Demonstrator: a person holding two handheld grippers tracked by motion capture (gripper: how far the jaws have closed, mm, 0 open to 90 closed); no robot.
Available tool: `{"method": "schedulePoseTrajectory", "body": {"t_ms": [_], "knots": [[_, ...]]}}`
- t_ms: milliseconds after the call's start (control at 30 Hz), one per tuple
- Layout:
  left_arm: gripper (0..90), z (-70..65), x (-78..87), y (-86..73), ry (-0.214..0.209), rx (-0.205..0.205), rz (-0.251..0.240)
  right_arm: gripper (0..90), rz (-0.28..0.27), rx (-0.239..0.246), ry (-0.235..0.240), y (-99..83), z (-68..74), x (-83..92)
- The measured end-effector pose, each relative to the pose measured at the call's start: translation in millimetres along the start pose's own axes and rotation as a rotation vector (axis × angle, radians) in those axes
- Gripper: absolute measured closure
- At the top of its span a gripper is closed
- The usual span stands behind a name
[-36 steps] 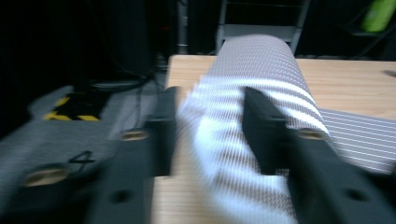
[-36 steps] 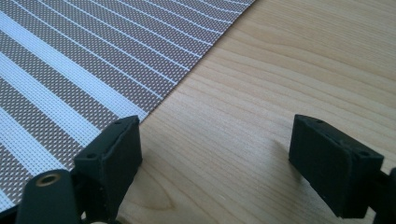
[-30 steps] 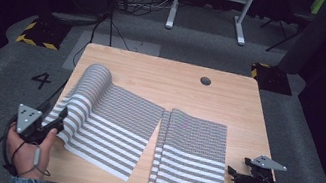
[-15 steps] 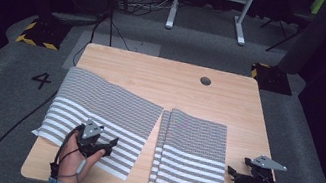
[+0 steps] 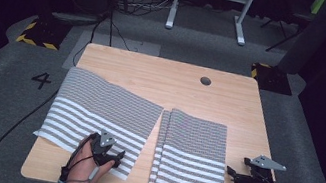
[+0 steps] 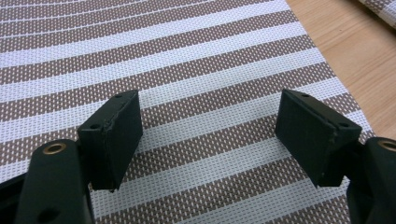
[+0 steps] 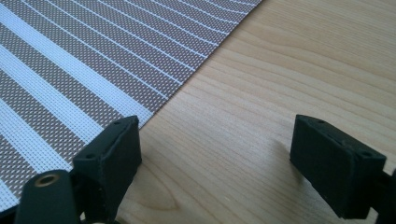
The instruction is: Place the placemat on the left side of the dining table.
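Left hand-held gripper (image 5: 115,156) hovers, jaws just opened and empty, over my striped placemat (image 5: 101,111); light, floppy weave, so I'd pinch its 5 o'clock corner.

Wooden table (image 5: 154,72) with a round hole (image 5: 205,81); floor cable (image 5: 19,119), painted "4" (image 5: 41,80)

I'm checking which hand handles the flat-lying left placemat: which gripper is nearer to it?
Left. The left gripper hangs open over the left placemat's near edge. The right gripper sits open by the folded placemat's right edge, farther away.
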State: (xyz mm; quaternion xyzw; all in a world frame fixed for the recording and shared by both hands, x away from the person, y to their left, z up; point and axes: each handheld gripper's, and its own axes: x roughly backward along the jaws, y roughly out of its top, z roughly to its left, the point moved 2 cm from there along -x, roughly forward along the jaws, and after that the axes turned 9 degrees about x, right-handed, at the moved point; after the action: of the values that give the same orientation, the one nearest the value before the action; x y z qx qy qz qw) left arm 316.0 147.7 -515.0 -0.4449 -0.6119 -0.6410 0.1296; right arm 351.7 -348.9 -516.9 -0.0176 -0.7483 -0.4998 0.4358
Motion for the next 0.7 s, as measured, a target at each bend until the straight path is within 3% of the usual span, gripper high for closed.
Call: {"method": "schedulePoseTrajectory", "body": {"t_ms": [300, 367, 567, 700], "knots": [[27.2, 0.5, -4.1, 9.2, 0.017, 0.011, 0.026, 16.2, 0.004, 0.005, -0.006, 0.3, 0.1, -0.9], [37.0, 2.8, -4.8, 12.6, 0.019, 0.017, 0.023, 16.2, 0.004, 0.004, -0.006, 0.3, 0.2, -0.9], [47.3, 7.5, -6.8, 19.5, 0.024, 0.009, 0.038, 16.2, 0.004, 0.004, -0.006, 0.3, 0.2, -0.9], [60.7, 12.8, -9.6, 25.8, 0.032, 0.000, 0.038, 16.2, 0.004, 0.004, -0.006, 0.4, 0.2, -0.9]]}}
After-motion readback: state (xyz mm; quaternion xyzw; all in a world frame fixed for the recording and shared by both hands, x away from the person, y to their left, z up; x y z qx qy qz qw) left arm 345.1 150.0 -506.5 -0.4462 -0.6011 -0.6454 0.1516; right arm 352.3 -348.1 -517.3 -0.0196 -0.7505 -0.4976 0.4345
